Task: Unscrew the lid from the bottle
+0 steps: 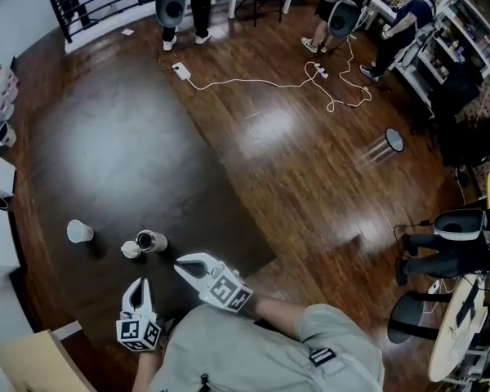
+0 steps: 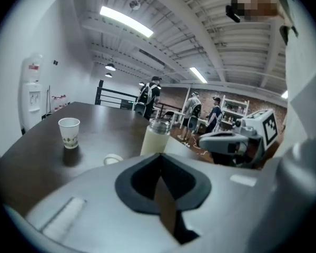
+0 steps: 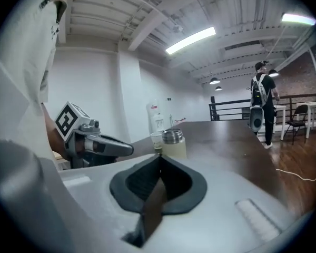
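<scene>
On the table [image 1: 122, 153], the bottle [image 1: 152, 240] stands with the lid [image 1: 131, 250] just beside it on its left, and the paper cup [image 1: 79, 231] stands well apart, farther left. An open lane runs between paper cup and lid. Beyond all three the table lies bare and wide.

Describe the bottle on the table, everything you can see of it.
The bottle stands upright on the dark table, near the person's edge. Its body looks pale, milky and translucent; its neck is silvery and ridged, its mouth open. A small white lid lies on the table close beside it; whether they touch is unclear. The left tongs and right tongs are shut, empty and clear of it.
</scene>
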A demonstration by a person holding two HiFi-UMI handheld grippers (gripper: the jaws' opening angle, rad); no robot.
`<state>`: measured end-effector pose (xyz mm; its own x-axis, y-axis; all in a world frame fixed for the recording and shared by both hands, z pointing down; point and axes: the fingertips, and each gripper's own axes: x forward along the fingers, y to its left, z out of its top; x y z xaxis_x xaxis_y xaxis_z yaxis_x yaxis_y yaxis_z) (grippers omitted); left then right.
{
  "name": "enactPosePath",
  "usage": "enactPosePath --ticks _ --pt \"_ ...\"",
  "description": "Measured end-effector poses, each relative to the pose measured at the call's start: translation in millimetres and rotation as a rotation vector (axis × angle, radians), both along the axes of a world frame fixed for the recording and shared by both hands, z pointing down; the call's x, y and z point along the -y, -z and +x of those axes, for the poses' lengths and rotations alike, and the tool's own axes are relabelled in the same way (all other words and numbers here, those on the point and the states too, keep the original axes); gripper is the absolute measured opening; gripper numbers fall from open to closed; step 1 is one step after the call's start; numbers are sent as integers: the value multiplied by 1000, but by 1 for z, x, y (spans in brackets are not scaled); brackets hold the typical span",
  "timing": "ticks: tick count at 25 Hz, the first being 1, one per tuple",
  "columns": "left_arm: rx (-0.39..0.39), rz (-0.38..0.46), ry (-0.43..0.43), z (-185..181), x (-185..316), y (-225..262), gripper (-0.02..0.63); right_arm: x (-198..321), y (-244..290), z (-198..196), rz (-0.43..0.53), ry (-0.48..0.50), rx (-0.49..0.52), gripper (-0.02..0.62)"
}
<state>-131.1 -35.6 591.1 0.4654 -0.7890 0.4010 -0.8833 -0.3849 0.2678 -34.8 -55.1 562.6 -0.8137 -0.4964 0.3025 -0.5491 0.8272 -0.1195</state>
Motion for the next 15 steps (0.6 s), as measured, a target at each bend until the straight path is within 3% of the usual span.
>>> enactPosePath --ticks 5,10,15 --pt "15 87 27 26 -6 31 3 -11 19 2 37 80 26 2" --pt "81 173 -19 45 -25 52 3 -15 32 10 25 52 79 2" --pt "93 193 44 50 -60 62 3 -42 36 14 1 61 85 2"
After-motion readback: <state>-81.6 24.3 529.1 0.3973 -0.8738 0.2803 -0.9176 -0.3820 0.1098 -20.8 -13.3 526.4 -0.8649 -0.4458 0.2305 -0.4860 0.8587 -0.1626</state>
